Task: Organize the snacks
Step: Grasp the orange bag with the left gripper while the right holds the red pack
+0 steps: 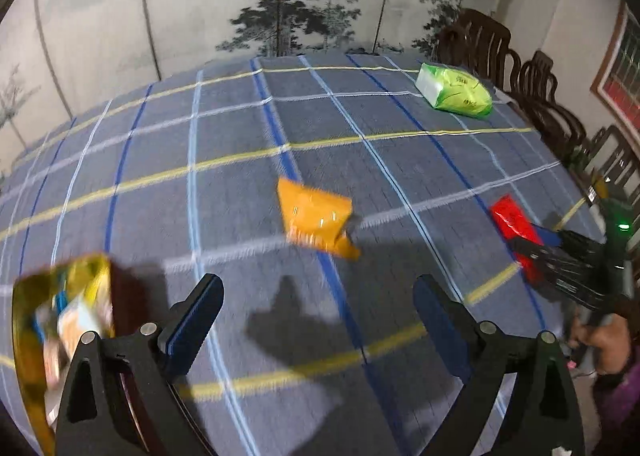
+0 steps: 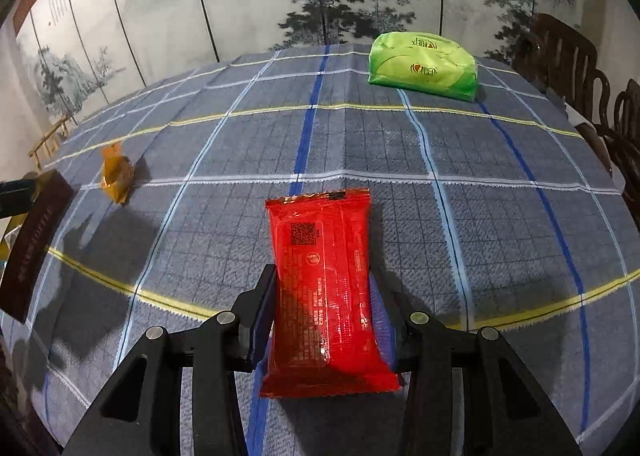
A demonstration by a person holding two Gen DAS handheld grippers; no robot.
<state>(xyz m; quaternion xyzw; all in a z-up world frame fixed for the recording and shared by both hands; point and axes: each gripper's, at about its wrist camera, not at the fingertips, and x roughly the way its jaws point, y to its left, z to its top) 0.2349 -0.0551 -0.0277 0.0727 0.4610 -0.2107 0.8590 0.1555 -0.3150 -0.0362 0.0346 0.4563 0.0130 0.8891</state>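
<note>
A: Left wrist view, from the left: a blurred gold box (image 1: 60, 320) is cut off by the left gripper (image 1: 316, 320), fingers spread over bare cloth (image 1: 160, 159); orange pack (image 1: 316, 221) lies ahead.
B: Right gripper (image 2: 326, 320)?
A: It pinches the red pack (image 2: 324, 292) above the cloth, hiding one finger. Green pack (image 2: 424, 65) sits near the far edge

Left hand-held gripper (image 1: 316, 320) angled downward, its two fingers spread wide with nothing between them. Right hand-held gripper (image 2: 326, 316) likewise angled downward, its fingers closed against the sides of a red packet (image 2: 324, 288). A hand (image 1: 600, 340) grips the right tool's handle.
</note>
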